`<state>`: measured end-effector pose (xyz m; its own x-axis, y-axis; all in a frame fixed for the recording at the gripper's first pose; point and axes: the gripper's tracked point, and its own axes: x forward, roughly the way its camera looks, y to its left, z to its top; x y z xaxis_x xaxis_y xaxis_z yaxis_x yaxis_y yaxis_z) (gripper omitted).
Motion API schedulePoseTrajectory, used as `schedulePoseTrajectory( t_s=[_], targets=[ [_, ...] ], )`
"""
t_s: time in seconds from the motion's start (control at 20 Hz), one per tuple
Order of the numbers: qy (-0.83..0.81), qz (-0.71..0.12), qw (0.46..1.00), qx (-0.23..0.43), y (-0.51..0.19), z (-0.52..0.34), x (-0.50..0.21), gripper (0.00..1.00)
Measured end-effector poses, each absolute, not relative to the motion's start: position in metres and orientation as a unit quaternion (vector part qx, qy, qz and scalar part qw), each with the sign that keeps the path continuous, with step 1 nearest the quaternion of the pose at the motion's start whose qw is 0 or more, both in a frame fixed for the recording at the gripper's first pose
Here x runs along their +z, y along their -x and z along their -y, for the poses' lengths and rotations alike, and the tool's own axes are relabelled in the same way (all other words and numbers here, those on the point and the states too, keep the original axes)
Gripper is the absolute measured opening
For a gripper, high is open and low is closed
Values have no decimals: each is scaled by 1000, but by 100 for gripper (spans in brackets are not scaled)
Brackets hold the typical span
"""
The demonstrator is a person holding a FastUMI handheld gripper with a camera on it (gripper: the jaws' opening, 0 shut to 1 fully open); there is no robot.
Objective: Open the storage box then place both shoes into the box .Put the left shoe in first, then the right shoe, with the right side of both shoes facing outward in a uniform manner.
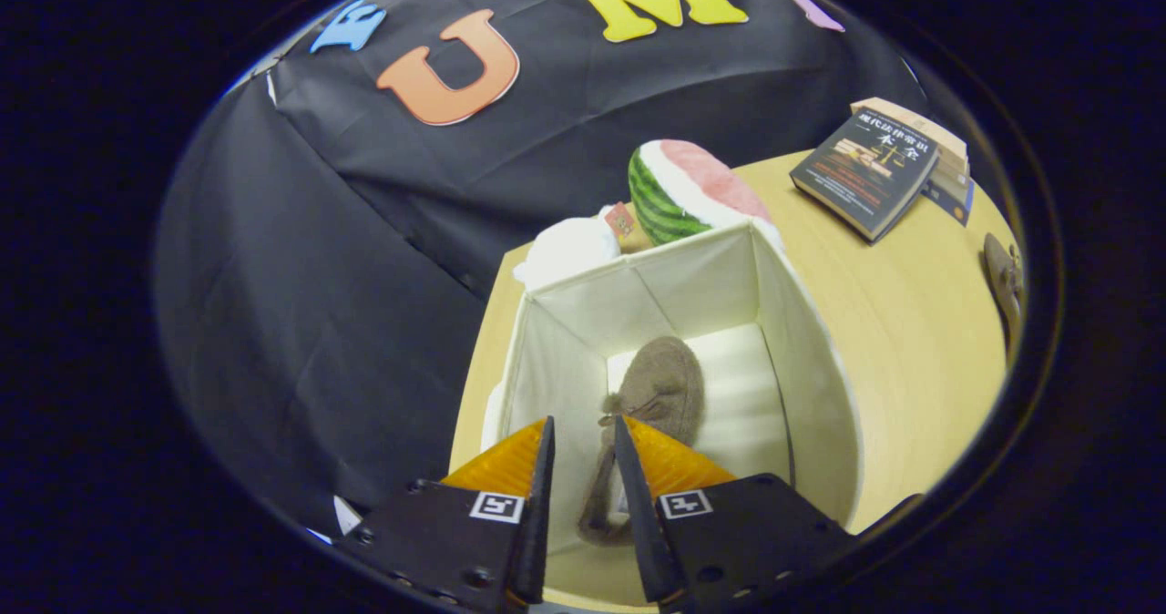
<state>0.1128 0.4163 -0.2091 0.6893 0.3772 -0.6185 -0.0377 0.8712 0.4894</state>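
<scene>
Gripper [583, 432] is down inside the open box [811, 386], fingers narrowed around the heel end of the brown shoe [669, 391], though whether both actually press on it I cannot tell. The shoe lies along the box floor, toe toward the far wall, nearer the left wall than the right. The second shoe [1002, 281] waits out on the surface [911, 341], well to the right of the box, near the books [870, 177]. Beyond the box sit a watermelon toy [688, 190] and a white plush [565, 250].

Risks now, as I judge them: pull out with the fingers snagged on the collar and the shoe tips or turns, spoiling its facing. The box walls look soft, so a brush could drag the box.
</scene>
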Motion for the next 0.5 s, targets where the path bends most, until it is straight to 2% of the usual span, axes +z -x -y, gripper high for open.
schedulePoseTrajectory(
  t_s=[0.2,0.4,0.5],
  targets=[
    [-199,-336,912,127,-106,-396,-180,60],
    [-145,-296,934,141,-82,-367,-152,95],
    [-122,-270,944,146,-70,-345,-134,96]
  ],
)
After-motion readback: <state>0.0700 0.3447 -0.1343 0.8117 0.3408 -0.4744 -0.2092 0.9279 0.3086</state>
